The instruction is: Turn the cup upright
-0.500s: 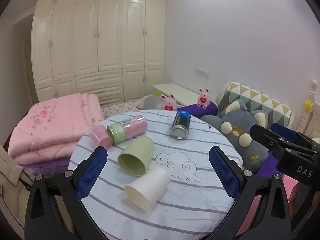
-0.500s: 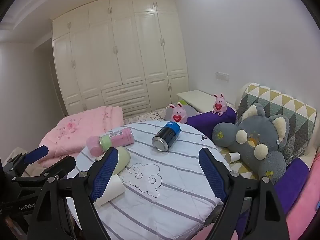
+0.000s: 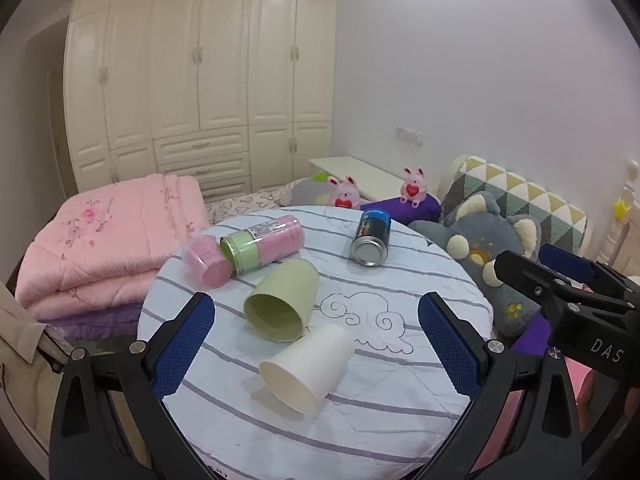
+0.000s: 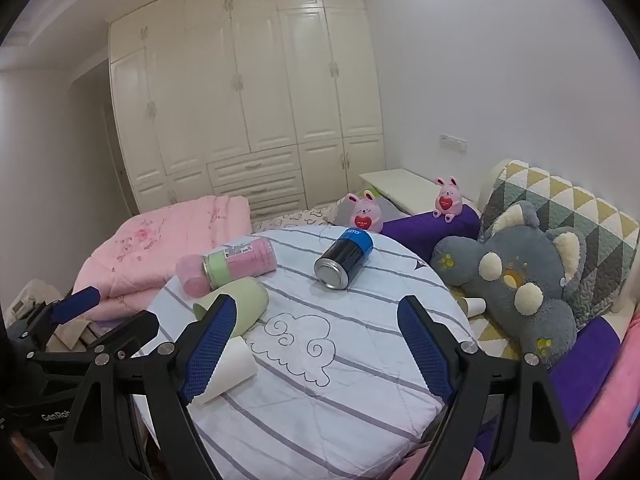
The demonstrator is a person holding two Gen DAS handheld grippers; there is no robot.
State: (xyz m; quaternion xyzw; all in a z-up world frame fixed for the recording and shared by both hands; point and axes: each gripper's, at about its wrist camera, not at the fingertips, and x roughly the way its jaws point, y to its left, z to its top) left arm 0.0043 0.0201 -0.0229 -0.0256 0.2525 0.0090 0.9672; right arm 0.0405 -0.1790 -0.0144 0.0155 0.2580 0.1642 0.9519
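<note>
A white paper cup (image 3: 306, 366) lies on its side on the round striped table (image 3: 400, 420), mouth toward me. A light green cup (image 3: 282, 300) lies on its side just behind it. In the right wrist view the green cup (image 4: 248, 302) and white cup (image 4: 234, 364) are partly hidden by the left finger. My left gripper (image 3: 316, 340) is open and empty, hovering above the table's near edge with the white cup between its fingers in view. My right gripper (image 4: 314, 344) is open and empty over the table's middle.
A pink wrapped cylinder with a green lid (image 3: 260, 244) and a pink cap (image 3: 206, 264) lie at the back left. A blue can (image 3: 370, 232) lies at the back. Folded pink quilt (image 3: 108, 232) sits left; grey plush (image 4: 532, 272) and pillows sit right.
Both grippers have shifted only slightly; the table's objects sit a touch lower in the left wrist view. Nothing was grasped or moved.
</note>
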